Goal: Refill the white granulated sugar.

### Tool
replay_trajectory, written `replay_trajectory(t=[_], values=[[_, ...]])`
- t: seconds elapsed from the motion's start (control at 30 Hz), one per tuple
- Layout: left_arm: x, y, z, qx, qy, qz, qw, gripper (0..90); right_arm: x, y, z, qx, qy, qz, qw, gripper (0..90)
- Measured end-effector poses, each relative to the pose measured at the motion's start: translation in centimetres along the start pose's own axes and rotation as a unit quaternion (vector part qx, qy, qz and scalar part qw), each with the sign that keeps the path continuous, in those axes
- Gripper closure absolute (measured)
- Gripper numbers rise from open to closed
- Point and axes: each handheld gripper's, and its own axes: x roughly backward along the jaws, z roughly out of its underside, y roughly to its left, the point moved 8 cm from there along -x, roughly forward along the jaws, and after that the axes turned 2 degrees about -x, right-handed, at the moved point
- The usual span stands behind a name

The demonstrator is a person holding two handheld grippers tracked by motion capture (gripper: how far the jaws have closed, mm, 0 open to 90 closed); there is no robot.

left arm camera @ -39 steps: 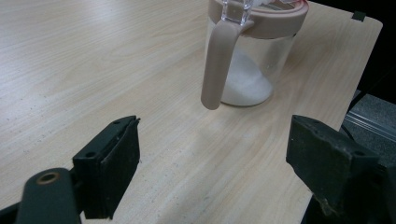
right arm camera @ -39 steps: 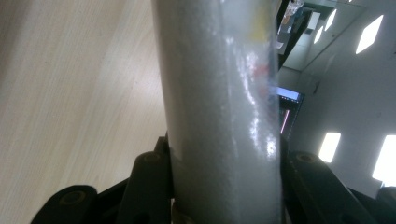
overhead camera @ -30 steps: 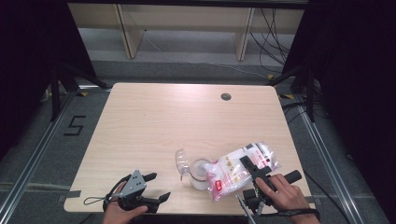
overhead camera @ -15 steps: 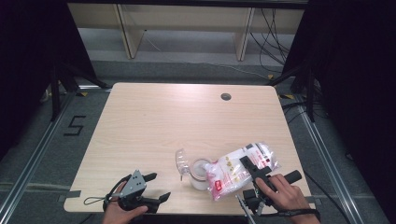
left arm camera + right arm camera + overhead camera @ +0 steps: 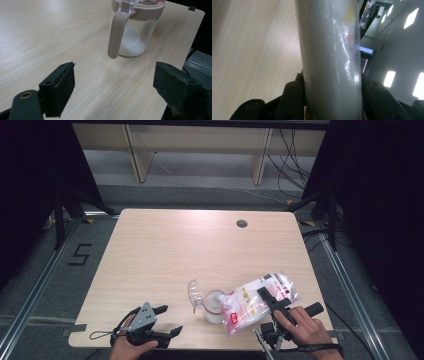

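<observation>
The far and left tabletop [image 5: 165, 250] offers unobstructed passage, while the jar [image 5: 212, 305] and bag [image 5: 252, 302] block the near right area beside the grommet-side edge

From above I see the table [image 5: 200, 245] evenly lit and its surroundings near black. My right gripper view is soft and close-blurred: the bag [image 5: 329, 55] carries streaks of glare, and ceiling lights burn out white. My left gripper view is sharp, with faint shadows.

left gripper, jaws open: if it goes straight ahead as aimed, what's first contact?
Probably the jar's handle, hanging down the near side of the clear jar. The left gripper has bare table before that; depth is uncertain.
</observation>
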Motion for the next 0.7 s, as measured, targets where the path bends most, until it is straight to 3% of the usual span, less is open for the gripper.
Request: replay_trajectory(t=[0.7], values=[[0.0,-0.01,0.0,0.0,0.0,0.0,1.0,17.1,0.03,-0.03,-0.01,-0.004,0.0,-0.001,1.0,66.0]])
